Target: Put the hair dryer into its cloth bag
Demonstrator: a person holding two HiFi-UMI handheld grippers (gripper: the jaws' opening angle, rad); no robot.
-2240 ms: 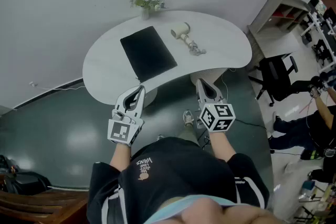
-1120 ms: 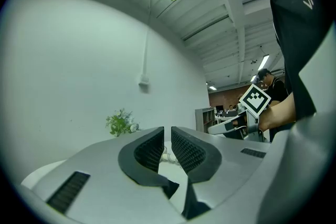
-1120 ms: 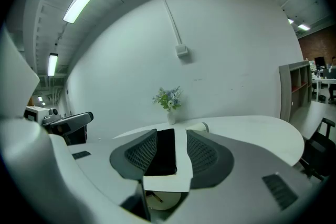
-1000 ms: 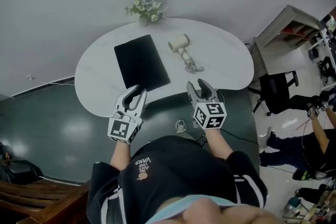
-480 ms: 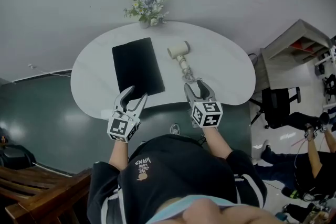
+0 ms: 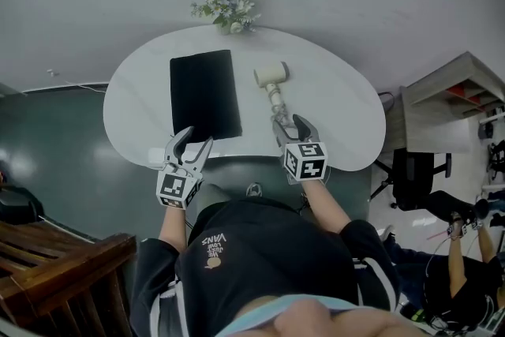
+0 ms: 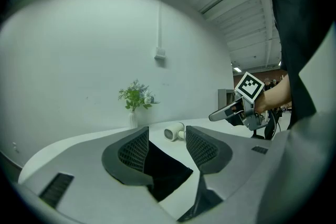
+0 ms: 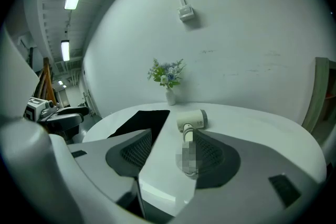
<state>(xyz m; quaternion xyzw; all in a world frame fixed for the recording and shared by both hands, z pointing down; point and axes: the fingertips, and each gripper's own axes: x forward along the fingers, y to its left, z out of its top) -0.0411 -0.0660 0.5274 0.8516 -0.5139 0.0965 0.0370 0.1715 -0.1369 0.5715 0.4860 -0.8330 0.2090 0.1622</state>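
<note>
A flat black cloth bag (image 6: 203, 95) lies on the left half of the white table (image 6: 339, 102). To its right lies a cream hair dryer (image 6: 272, 78), handle and cord pointing toward me. My left gripper (image 6: 193, 140) hovers at the bag's near edge. Its jaws are opening, and the bag (image 7: 167, 171) shows low between them, untouched. My right gripper (image 6: 292, 125) is at the cord end of the dryer. Its jaws are also opening. The dryer (image 8: 192, 120) lies just ahead, its handle running toward the gap, not pressed.
A vase of flowers (image 6: 229, 5) stands at the table's far edge. A black office chair (image 6: 414, 170) and a shelf unit (image 6: 458, 91) stand to the right. A wooden piece of furniture (image 6: 55, 264) is at the lower left.
Both grippers have come forward and down to the table's near edge, the left to the bag and the right to the dryer's cord. Both pairs of jaws have spread wider.
</note>
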